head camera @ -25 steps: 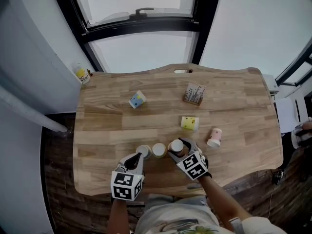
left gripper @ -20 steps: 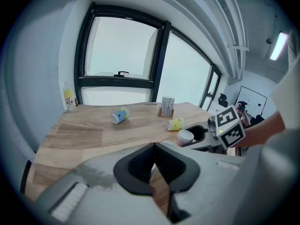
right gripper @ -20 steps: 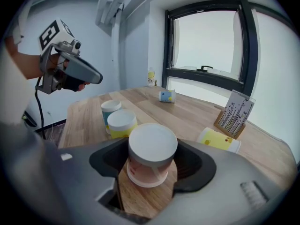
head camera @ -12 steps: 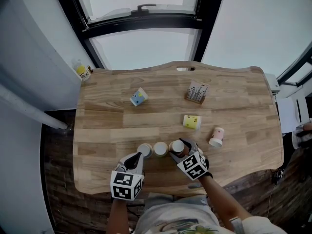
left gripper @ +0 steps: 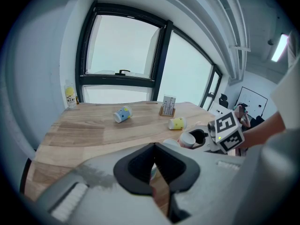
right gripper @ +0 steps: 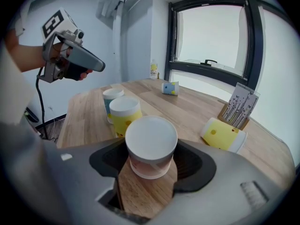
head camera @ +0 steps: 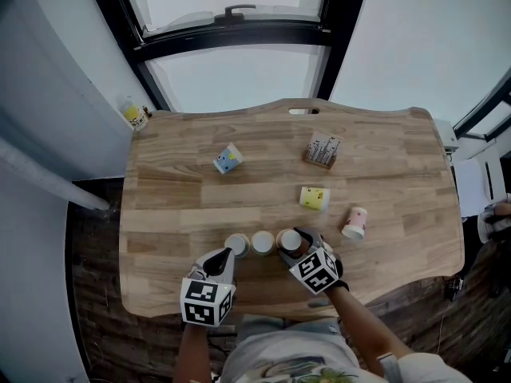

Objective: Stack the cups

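Note:
Three cups stand in a row near the table's front edge, white flat ends up. The rightmost, a pink cup, sits between the jaws of my right gripper, which is shut on it. Beside it stand a yellow cup and a blue-patterned cup. My left gripper hovers just in front of the blue-patterned cup, shut and empty. Three more cups lie on their sides: blue, yellow and pink.
A card holder stands on the wooden table toward the back. A small yellow bottle is at the far left corner. Windows rise behind the table, and a dark floor lies around it.

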`<state>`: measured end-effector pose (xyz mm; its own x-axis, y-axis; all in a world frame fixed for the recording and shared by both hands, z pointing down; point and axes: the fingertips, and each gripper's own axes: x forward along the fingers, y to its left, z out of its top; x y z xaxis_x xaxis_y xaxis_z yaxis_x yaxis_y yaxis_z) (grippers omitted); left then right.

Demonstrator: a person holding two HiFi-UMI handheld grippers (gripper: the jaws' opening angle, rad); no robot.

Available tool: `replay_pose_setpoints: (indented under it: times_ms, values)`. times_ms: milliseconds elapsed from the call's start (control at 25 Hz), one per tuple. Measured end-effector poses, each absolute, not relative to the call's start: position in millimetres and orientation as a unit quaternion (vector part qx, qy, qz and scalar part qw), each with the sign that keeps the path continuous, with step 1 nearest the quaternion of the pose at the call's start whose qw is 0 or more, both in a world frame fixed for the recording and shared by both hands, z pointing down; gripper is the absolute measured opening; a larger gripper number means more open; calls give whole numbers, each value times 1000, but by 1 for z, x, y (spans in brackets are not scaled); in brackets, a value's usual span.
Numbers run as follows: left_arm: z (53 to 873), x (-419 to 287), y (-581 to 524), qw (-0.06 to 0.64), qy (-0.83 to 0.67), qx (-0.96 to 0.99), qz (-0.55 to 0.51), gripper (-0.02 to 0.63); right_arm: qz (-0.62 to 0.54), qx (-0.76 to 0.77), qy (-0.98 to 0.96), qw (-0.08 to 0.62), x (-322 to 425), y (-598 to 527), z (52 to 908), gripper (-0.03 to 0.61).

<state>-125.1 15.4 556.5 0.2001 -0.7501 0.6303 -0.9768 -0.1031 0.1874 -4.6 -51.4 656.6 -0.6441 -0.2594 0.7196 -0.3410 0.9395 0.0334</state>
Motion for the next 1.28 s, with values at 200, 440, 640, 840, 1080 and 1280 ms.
replay_pose_setpoints:
  times_ms: [200,440,640,840,1080,1280]
  values:
    - [556,-126,15,293,-603,716,194,6,53,162,-904,393,-5,-51,659,299]
    - [556,-127,16,292,-604,716,194,6,67,162,-903,391,-6,-49,660,340]
    - [555,-126,16,290,-604,716,196,6,82,171,-906,378,-6,-49,653,372]
    - [551,-126,14,285,-603,718,197,6,95,187,-916,343,-5,-49,626,376]
    - [540,-125,8,271,-600,727,195,6,103,214,-920,312,7,-51,590,376]
    - [530,-126,-3,255,-607,727,196,6,120,251,-912,301,30,-62,570,376]
